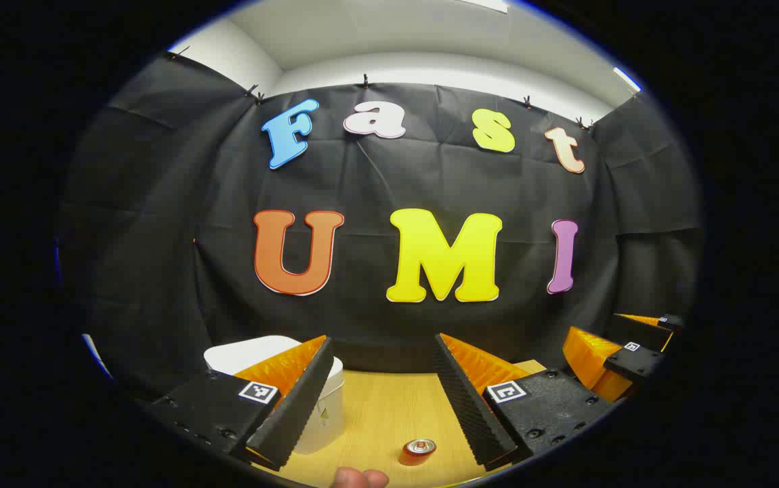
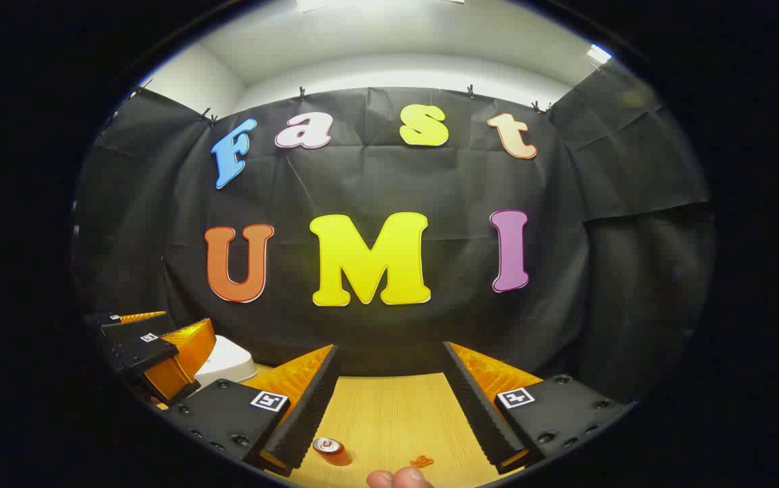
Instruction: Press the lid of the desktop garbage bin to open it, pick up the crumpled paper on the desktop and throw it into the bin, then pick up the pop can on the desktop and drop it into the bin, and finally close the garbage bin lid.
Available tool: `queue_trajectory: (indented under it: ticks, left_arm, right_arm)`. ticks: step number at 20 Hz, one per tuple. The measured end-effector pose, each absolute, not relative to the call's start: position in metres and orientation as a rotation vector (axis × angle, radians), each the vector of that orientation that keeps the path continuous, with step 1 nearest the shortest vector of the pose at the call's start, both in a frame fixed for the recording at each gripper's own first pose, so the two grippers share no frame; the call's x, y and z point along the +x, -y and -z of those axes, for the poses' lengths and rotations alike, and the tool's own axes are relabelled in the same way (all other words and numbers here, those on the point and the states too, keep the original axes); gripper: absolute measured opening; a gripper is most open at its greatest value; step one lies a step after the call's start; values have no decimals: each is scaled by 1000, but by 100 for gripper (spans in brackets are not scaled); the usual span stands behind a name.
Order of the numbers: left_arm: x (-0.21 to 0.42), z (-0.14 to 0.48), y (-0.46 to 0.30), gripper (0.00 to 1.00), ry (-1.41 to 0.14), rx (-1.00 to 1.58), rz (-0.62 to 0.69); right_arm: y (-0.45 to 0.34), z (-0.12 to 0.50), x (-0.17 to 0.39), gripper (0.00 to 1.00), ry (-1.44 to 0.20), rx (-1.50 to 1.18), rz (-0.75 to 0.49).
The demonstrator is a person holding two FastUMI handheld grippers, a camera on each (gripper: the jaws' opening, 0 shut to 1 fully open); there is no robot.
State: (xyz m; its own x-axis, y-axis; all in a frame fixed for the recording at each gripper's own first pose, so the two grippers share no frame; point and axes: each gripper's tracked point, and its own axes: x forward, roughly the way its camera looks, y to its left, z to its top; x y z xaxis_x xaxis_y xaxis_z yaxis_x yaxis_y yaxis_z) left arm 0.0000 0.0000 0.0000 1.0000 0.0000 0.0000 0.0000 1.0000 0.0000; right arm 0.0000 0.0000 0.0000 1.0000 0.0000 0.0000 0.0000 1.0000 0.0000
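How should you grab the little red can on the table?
Grip the pop can around its round side wall, coming down from above with one finger on each side. It seems to stand upright with its silver top showing, so the curved sides look free on the wooden table.

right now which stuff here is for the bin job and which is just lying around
For the job:
- white garbage bin, lid down
- pop can, standing on the desktop
- left tool and right tool, both open

Just lying about:
- small orange scrap near the can
- fingertip at the view's bottom edge
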Motion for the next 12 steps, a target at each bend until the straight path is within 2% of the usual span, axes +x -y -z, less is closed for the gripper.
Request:
queue_trajectory:
  ticks: [2,3,12]
  left_arm:
    - [4,-1,-2,96,-3,-1,-20]
    - [6,-5,-2,96,5,6,-22]
    - [11,-4,1,96,0,36,9]
  right_arm:
    - [0,-2,4,93,3,-7,-11]
    - [0,-5,5,96,12,-12,-13]
    - [1,1,14,96,-7,-11,-19]
